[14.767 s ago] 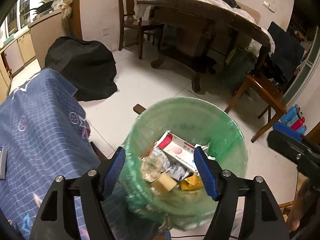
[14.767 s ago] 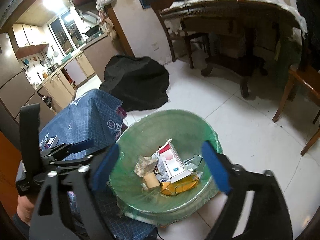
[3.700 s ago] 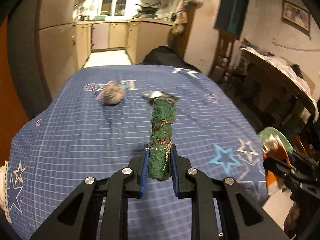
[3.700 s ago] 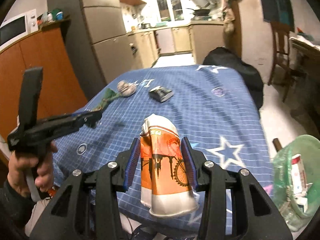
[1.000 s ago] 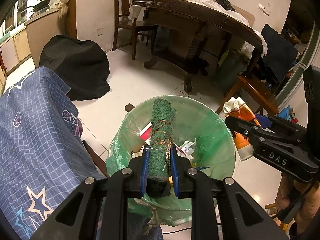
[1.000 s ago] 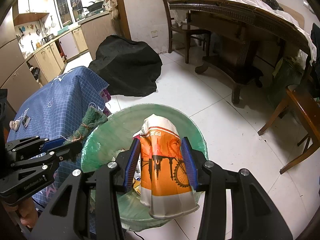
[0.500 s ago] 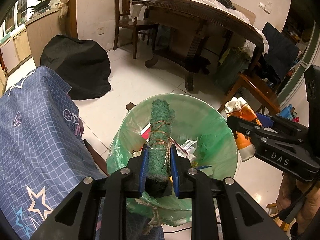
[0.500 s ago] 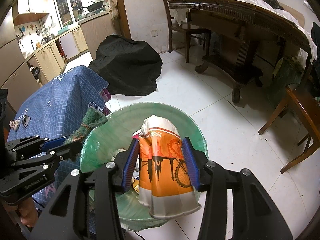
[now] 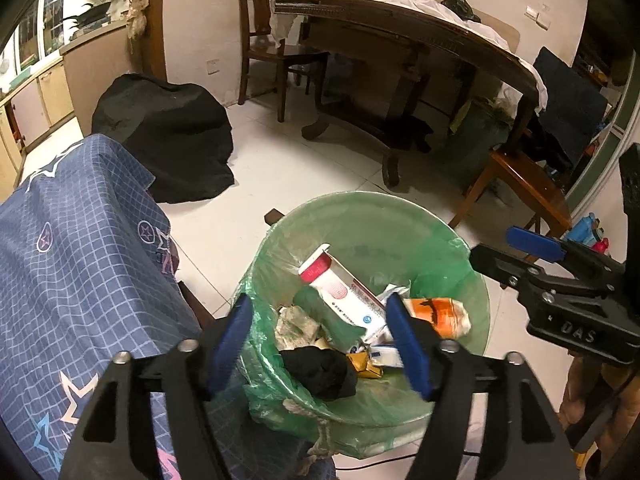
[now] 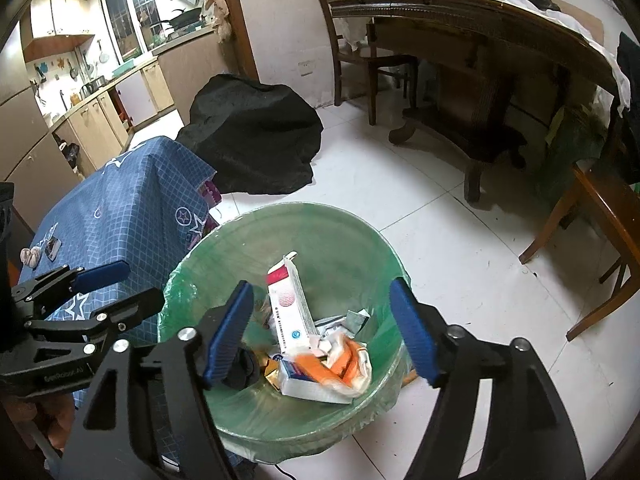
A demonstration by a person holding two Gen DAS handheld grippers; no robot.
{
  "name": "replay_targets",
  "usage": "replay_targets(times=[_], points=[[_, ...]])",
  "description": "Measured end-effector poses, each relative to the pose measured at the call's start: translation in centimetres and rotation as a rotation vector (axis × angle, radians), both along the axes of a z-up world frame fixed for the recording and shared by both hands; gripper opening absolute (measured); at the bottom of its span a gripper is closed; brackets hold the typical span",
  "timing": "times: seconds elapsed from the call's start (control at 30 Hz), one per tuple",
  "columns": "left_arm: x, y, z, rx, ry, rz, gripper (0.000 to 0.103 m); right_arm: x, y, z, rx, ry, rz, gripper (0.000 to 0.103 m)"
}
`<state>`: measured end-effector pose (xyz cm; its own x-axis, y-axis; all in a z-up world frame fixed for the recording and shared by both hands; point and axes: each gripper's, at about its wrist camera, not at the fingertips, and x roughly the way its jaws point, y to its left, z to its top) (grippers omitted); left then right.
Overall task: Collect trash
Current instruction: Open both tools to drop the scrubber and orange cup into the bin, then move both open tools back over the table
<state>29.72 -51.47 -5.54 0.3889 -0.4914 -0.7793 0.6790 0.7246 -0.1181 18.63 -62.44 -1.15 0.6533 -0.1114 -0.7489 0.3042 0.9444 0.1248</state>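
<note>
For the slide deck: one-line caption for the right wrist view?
Right hand-held gripper, jaws opening and empty, above the green-lined trash bin where the crumpled orange paper cup lies.

"das" stands on the right gripper (image 9: 536, 240) body; the left gripper (image 10: 102, 272) lettering is too blurred to read

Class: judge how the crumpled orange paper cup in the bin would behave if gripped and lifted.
The orange paper cup looks crushed, so it would probably give under pressure. It is likely light, being thin paper. Lying loose on the red-and-white box, it may shift when nudged.

Black claw (image 9: 320, 340) frames, blue pads, silver screws, "DAS" lettering
</note>
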Motion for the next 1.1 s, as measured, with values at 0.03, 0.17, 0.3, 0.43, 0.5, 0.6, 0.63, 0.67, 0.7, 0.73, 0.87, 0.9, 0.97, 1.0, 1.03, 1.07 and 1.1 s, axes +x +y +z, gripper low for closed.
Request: replay_targets(times=[0.03, 0.17, 0.3, 0.43, 0.5, 0.6, 0.63, 0.67, 0.7, 0.73, 0.87, 0.9, 0.97, 1.0, 1.03, 1.07, 1.1], points=[[0.0, 0.1, 0.0, 0.000, -0.003, 0.006, 0.076, -0.2, 0.1, 0.1, -0.002, -0.004, 0.000, 0.072], [-0.2, 0.4, 0.6, -0.016, -0.022, 0.013, 0.086, -0.8, 0.5, 0.6, -0.017, -0.024, -0.003, 0.078], [-0.7, 1.0, 1.4, -0.023, -0.036, 0.023, 0.093, -1.6, 0.9, 1.1, -0.025, -0.046, -0.011, 0.085], [-1.4, 2.8, 2.5, -0.039, -0.082, 0.045, 0.098, -2.6, 1.7, 2.0, -0.024, -0.082, -0.003, 0.088], [-1.8, 4.3, 3.1, -0.061, -0.123, 0.064, 0.098, -3.3, 2.8, 2.5, -0.027, -0.109, 0.011, 0.089], [-2.6, 7.0, 4.4, -0.151, -0.174, 0.050, 0.098, -3.8, 4.6, 3.2, -0.037, -0.136, 0.035, 0.090], [-2.6, 7.9, 4.6, -0.168, -0.156, 0.025, 0.098, -3.9, 5.2, 3.4, -0.039, -0.145, 0.047, 0.090], [-2.6, 9.0, 4.8, -0.173, -0.143, 0.027, 0.098, -4.1, 6.2, 3.6, -0.043, -0.158, 0.065, 0.090], [-2.5, 9.9, 4.9, -0.170, -0.141, 0.041, 0.098, -4.2, 7.0, 3.7, -0.047, -0.167, 0.079, 0.091], [-2.6, 11.3, 5.1, -0.167, -0.158, 0.069, 0.098, -4.3, 8.0, 3.9, -0.053, -0.176, 0.097, 0.091], [-2.2, 16.6, 5.5, -0.113, -0.221, 0.148, 0.098, -4.9, 11.3, 4.6, -0.075, -0.221, 0.156, 0.092], [-2.1, 17.9, 5.4, -0.096, -0.227, 0.165, 0.098, -5.1, 12.3, 4.8, -0.078, -0.234, 0.175, 0.093], [-1.7, 20.8, 5.1, -0.066, -0.238, 0.199, 0.098, -5.1, 13.9, 4.9, -0.082, -0.247, 0.202, 0.094], [-1.4, 22.1, 4.9, -0.057, -0.239, 0.219, 0.098, -5.0, 14.9, 4.9, -0.081, -0.255, 0.220, 0.094], [-1.1, 23.9, 4.8, -0.051, -0.237, 0.249, 0.098, -4.9, 15.6, 4.8, -0.076, -0.258, 0.236, 0.094], [-0.7, 25.7, 4.6, -0.051, -0.231, 0.277, 0.098, -4.8, 16.2, 4.6, -0.073, -0.259, 0.248, 0.094], [-0.5, 27.0, 4.5, -0.047, -0.227, 0.299, 0.098, -4.6, 17.0, 4.5, -0.067, -0.259, 0.264, 0.095]])
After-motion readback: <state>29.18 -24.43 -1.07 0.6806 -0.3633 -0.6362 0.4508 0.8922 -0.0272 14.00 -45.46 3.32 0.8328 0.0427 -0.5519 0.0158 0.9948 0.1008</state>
